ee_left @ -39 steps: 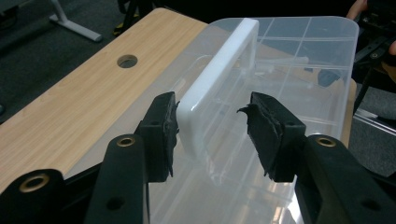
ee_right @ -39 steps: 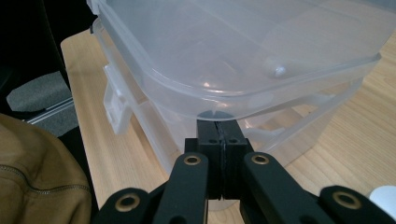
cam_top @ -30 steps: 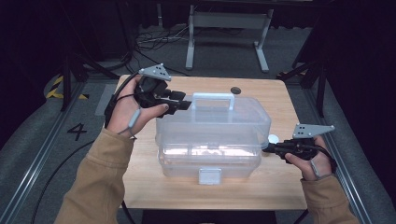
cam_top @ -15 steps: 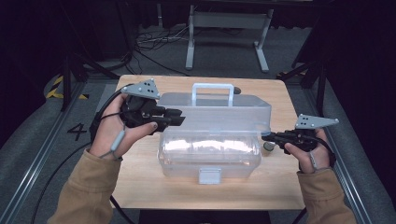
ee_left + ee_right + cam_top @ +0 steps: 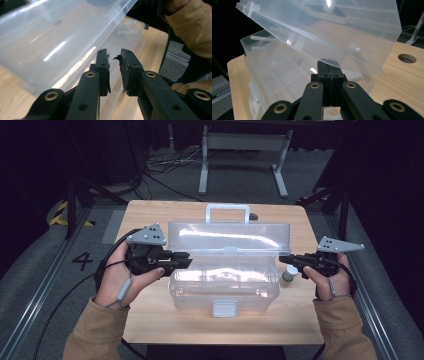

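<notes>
- Dark surroundings enclosed a light wooden desk (image 5: 150,215) at the centre of the high view, with a grey floor, coiled cables and a metal frame stand (image 5: 244,155) along the upper edge.
- Clear plastic box (image 5: 225,285) stood at the middle of the desk, its latch (image 5: 224,308) facing the lower edge of the frame.
- Its lid (image 5: 230,237) was raised and tilted back, the handle (image 5: 227,212) uppermost.
- Left gripper (image 5: 186,260), at centre left of the high view, lay just beside the left end of the box, below the lid's left edge.
- Its jaws had just been closing; in the left gripper view (image 5: 115,72) they stood a little apart, with nothing pressed between the pads and the lid and box lying beyond the tips.
- Right gripper (image 5: 285,259), at centre right of the high view, met the right end of the box under the lid's corner.
- In the right gripper view its jaws (image 5: 329,75) were pressed together, their tips just under the lid's lower edge; whether they touched it could not be told.
- Small grey cylinder (image 5: 288,273) stood on the desk just beside the right gripper and the box's right end.
- Round hole (image 5: 407,58) in the desk surface appeared at the right of the right gripper view.
</notes>
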Motion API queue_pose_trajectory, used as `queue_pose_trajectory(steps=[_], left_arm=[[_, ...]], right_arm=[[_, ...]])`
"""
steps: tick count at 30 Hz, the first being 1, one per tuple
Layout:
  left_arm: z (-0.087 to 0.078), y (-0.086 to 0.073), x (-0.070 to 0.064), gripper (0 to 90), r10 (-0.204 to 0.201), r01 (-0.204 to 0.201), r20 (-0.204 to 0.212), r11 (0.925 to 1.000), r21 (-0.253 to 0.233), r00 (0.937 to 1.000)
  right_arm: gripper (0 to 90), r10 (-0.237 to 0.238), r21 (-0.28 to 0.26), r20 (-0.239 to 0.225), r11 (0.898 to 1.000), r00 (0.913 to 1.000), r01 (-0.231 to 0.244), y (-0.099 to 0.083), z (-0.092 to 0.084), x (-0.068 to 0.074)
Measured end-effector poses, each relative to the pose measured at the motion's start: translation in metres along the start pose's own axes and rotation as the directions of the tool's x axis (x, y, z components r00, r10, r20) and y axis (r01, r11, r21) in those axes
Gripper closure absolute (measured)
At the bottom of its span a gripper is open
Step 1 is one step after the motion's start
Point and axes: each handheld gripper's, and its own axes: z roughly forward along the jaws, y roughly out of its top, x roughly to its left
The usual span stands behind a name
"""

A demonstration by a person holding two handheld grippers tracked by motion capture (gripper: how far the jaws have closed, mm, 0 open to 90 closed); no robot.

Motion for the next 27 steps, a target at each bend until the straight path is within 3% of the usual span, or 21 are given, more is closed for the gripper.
queue_pose_trajectory(steps=[7,10,13,15,20,27], left_arm=[[0.011,-0.023,0.005,77.6,-0.024,0.025,-0.065,0.9997,0.006,0.9976],[0.017,-0.036,0.012,77.7,-0.055,0.054,-0.104,0.9985,-0.007,0.9931],[0.021,-0.046,0.019,78.0,-0.072,0.071,-0.161,0.9974,-0.014,0.9844],[0.024,-0.05,0.025,78.3,-0.1,0.097,-0.155,0.9949,-0.027,0.9829],[0.026,-0.05,0.032,80.1,-0.101,0.097,-0.173,0.9948,-0.028,0.9797],[0.026,-0.057,0.046,89.1,-0.13,0.128,-0.158,0.9915,-0.021,0.9789]], right_arm=[[90.0,0.01,-0.022,0.013,1.0,0.9999,-0.01,0.0,0.001,0.0],[90.0,0.01,-0.032,0.022,0.999,0.9997,-0.009,-0.001,0.002,0.001],[90.0,0.01,-0.035,0.022,0.999,0.9997,-0.009,-0.002,0.003,0.003],[90.0,0.012,-0.035,0.021,0.999,0.9997,-0.012,-0.003,0.004,0.004],[90.0,0.01,-0.03,0.03,1.0,0.9995,-0.009,-0.007,0.004,0.009],[90.0,0.013,-0.02,0.031,1.0,0.9994,-0.012,-0.011,0.003,0.012]])
